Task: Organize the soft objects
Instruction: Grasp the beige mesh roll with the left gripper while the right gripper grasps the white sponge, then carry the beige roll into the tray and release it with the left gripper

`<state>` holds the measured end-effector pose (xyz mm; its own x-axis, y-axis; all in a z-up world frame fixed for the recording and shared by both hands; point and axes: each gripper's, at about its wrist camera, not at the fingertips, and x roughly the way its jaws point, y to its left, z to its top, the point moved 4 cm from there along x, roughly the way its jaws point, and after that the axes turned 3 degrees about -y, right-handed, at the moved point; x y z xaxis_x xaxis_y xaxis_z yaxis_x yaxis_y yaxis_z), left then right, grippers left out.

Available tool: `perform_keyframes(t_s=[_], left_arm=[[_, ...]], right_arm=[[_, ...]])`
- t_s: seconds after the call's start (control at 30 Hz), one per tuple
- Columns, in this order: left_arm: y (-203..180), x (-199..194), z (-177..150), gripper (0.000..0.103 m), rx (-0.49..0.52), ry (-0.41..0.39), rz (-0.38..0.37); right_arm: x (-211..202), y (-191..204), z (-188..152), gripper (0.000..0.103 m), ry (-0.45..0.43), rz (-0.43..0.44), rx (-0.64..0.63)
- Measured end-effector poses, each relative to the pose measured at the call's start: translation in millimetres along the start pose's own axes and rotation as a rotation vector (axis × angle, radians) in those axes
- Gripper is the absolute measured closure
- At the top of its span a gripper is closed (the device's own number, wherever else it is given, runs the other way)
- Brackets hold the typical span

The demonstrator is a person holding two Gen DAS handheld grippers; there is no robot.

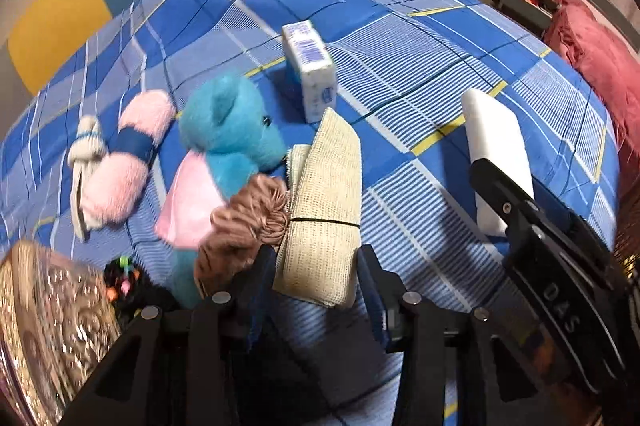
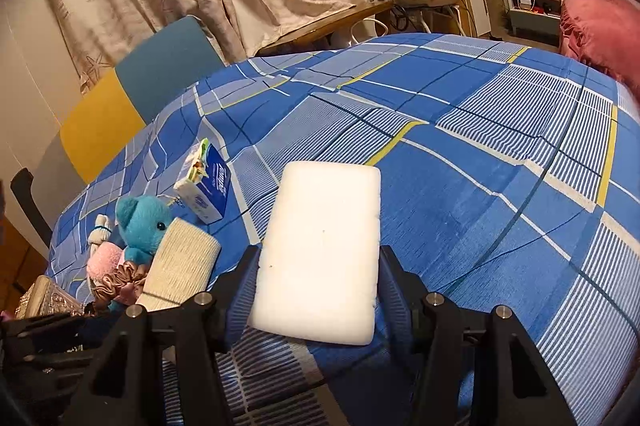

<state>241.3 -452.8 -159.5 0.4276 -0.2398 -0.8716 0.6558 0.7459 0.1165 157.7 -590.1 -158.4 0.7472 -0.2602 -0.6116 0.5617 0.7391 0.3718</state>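
A folded beige mesh cloth (image 1: 320, 202) lies against the pile of soft things, and its near end sits between the fingers of my left gripper (image 1: 316, 260). A thin dark gap shows at the right pad, so the jaws stand open. Beside the cloth are a brown satin scrunchie (image 1: 248, 214), a blue teddy bear (image 1: 228, 122) and a pink fluffy roll with a blue band (image 1: 128, 162). My right gripper (image 2: 318, 262) is shut on a white sponge block (image 2: 320, 254) and holds it above the blue plaid bed sheet (image 2: 460, 162), to the right of the pile.
A tissue pack (image 1: 312, 66) stands behind the bear. A silver embossed box (image 1: 52, 306) and a black beaded hair tie (image 1: 124, 274) are at the near left. A red fluffy pillow (image 2: 600, 22) lies at the far right. Yellow and teal headboard panels (image 2: 132, 94) rise at the left.
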Motion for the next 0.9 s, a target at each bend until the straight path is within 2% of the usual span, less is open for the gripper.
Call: perform_keyframes(t_s=[0.27,0.33,0.5,0.63,0.9], left_arm=[[-1.7,0.5,-7.4,0.065,0.035,-0.039,-0.011],[-2.4,-7.1,-12.8,0.065,0.016,-0.046,-0.048],[-7.7,-21.2,-29.4,0.065,0.008,-0.068,-0.085],[-4.6,-33.9,-45.2,0.065,-0.043,-0.076,-0.131],[-2.6,-88.8,-68.2,0.065,-0.089,-0.165,-0.237]], right_arm=[[-0.2,-1.0,-0.5,0.044,-0.005,-0.003,-0.004],[0.2,-1.0,-0.4,0.044,-0.004,-0.004,-0.005],[1.4,-1.1,0.2,0.044,-0.005,-0.002,-0.008],[1.3,-1.4,-0.4,0.044,-0.003,-0.011,-0.016],[2.4,1.7,-0.9,0.044,0.0,-0.033,-0.039]])
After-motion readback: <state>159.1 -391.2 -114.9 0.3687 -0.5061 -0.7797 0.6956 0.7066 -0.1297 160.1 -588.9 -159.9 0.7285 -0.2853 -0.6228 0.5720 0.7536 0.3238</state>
